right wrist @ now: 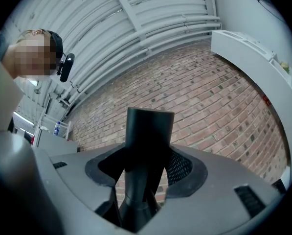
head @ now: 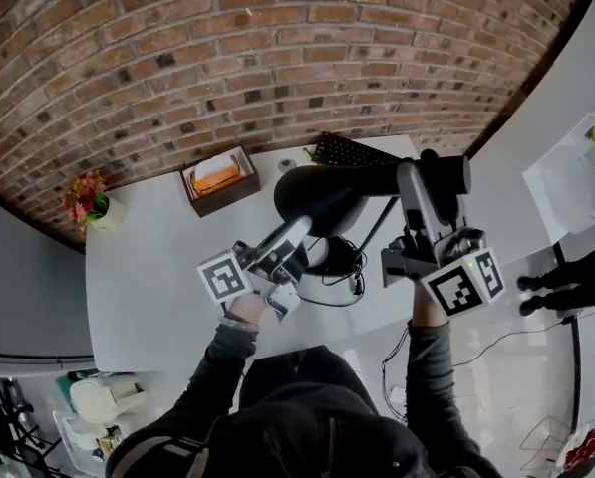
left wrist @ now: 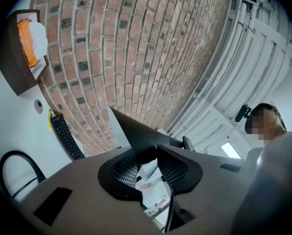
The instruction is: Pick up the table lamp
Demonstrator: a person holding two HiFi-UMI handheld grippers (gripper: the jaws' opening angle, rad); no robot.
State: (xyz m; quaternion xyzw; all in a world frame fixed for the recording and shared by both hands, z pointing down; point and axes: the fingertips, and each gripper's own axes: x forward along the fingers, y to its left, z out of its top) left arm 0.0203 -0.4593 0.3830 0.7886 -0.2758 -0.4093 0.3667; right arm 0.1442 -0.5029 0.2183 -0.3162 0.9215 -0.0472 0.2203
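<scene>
Presently left gripper at eight o'clock and right gripper at four clamp the table lamp. Its cord may snag.

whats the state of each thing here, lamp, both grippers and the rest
table lamp: held by both grippers; lit or not, cannot tell
left gripper: shut on the lamp by its shade
right gripper: shut, jaws wide, on the lamp's black tube
wooden box: open top, filled
flower vase: upright
</scene>
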